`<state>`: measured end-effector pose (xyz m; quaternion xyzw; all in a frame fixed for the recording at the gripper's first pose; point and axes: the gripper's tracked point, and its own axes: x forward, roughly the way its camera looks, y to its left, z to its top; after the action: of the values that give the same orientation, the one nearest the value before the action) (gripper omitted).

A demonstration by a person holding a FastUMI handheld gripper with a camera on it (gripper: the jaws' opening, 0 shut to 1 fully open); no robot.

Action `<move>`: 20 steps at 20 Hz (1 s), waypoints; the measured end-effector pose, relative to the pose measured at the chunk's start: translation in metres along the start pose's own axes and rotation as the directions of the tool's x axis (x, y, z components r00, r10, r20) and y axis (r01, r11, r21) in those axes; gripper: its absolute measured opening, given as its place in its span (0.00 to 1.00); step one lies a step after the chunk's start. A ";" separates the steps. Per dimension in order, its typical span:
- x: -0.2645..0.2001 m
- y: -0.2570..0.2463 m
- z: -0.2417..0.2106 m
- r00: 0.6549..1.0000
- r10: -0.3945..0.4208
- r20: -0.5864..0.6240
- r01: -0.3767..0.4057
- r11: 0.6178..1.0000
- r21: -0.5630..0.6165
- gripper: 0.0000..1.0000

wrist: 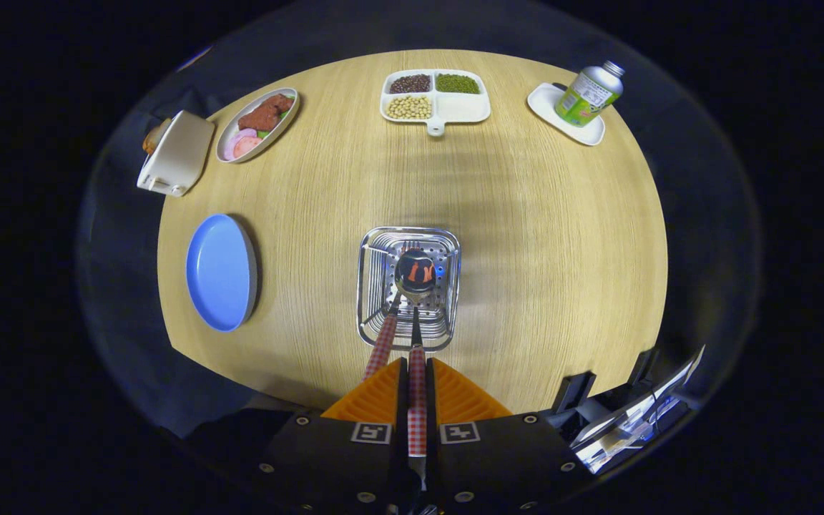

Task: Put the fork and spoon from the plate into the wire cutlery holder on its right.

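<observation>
My gripper (417, 372) is shut on the spoon's red-checked handle (417, 400), which runs up between the two fingers. The spoon's shiny bowl (415, 274) hangs over the wire cutlery holder (371, 286) just ahead of the fingers. A fork with the same checked handle (381, 347) leans out of the holder's near edge, left of the spoon, its tines (408, 247) showing past the spoon bowl inside the holder. The blue plate (220, 272) lies to the holder's left, with nothing on it.
On the round wooden table (541, 236) beyond the holder stand a divided white tray of beans (435, 96), an oval dish of food (257, 123), a white toaster (176, 154) and a green can (587, 93) on a white saucer. Dark equipment (626, 415) sits near right.
</observation>
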<state>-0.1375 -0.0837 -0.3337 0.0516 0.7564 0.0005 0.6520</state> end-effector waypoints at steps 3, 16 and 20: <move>0.001 0.004 0.008 1.000 0.020 0.010 -0.020 1.000 0.021 0.13; -0.130 0.044 0.122 0.694 0.081 0.715 -0.118 0.993 0.001 0.38; -0.197 0.045 0.133 0.494 0.023 0.869 -0.010 1.000 -0.021 0.69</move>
<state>0.0259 -0.0636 -0.1568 0.0478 0.3253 -0.0145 0.9443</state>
